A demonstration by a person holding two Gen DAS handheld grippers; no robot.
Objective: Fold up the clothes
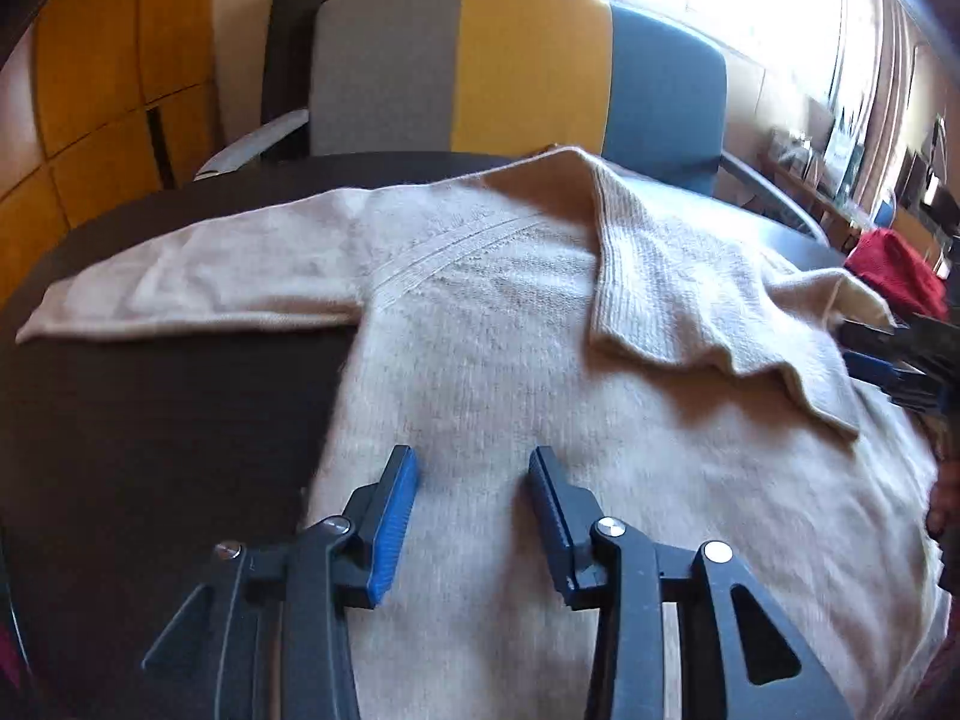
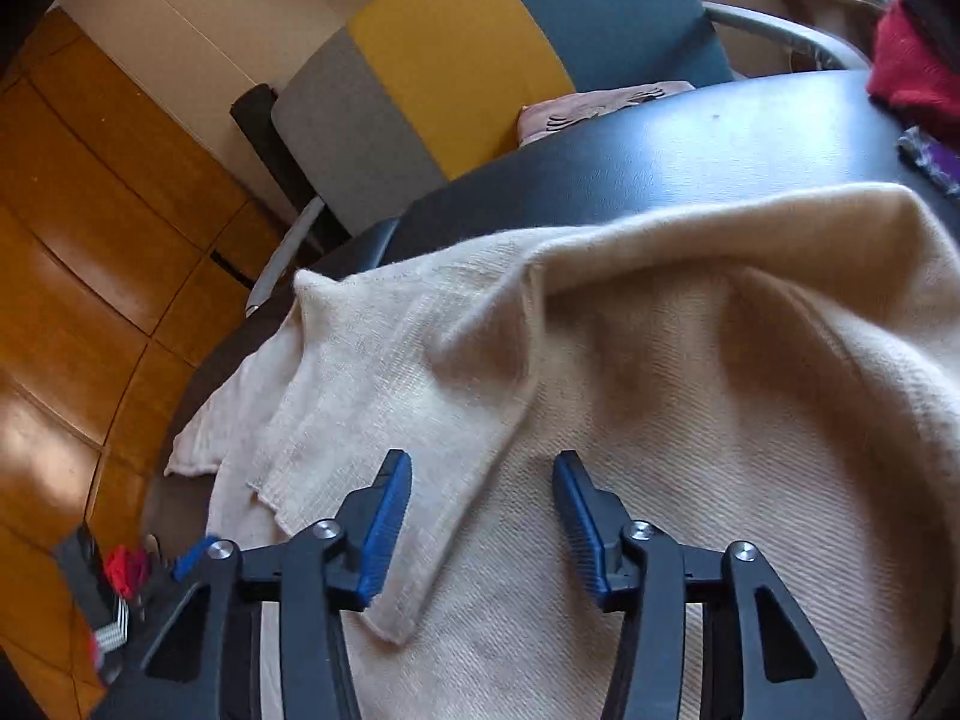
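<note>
**Cream sweater on the dark table, one sleeve folded in, both grippers empty above it**

From the left wrist view, the cream knit sweater [image 1: 480,330] is spread flat on the dark round table [image 1: 180,408]. One sleeve [image 1: 192,282] runs straight out to the left of the body, resting on the tabletop. The other sleeve [image 1: 690,300] is already folded across the chest, its ribbed cuff pointing toward the camera. Only this view shows that stretched-out sleeve in full, plus the raised diagonal seam at the shoulder.

The right wrist view gives something else: the folded sleeve [image 2: 384,420] up close, and a soft hump of fabric rising at the sweater's far edge [image 2: 750,252]. Beyond the sweater, bare table [image 2: 690,132] shines glossy, with a red garment [image 2: 906,72] at its far right edge. Behind the table stands an armchair [image 2: 456,60] upholstered in grey, yellow and blue panels; wooden floor shows on the left.

The knit is fuzzy and fine-ribbed, while the cuff has coarser ribbing.

The left gripper [image 1: 474,474] hovers over the lower body of the sweater, jaws parted, blue ridged pads gripping nothing. The right gripper [image 2: 483,480] sits above the sweater too, its left finger over the folded sleeve's cuff, jaws apart and pressing on no cloth. In the left view, the right gripper peeks in at the sweater's right edge.
</note>
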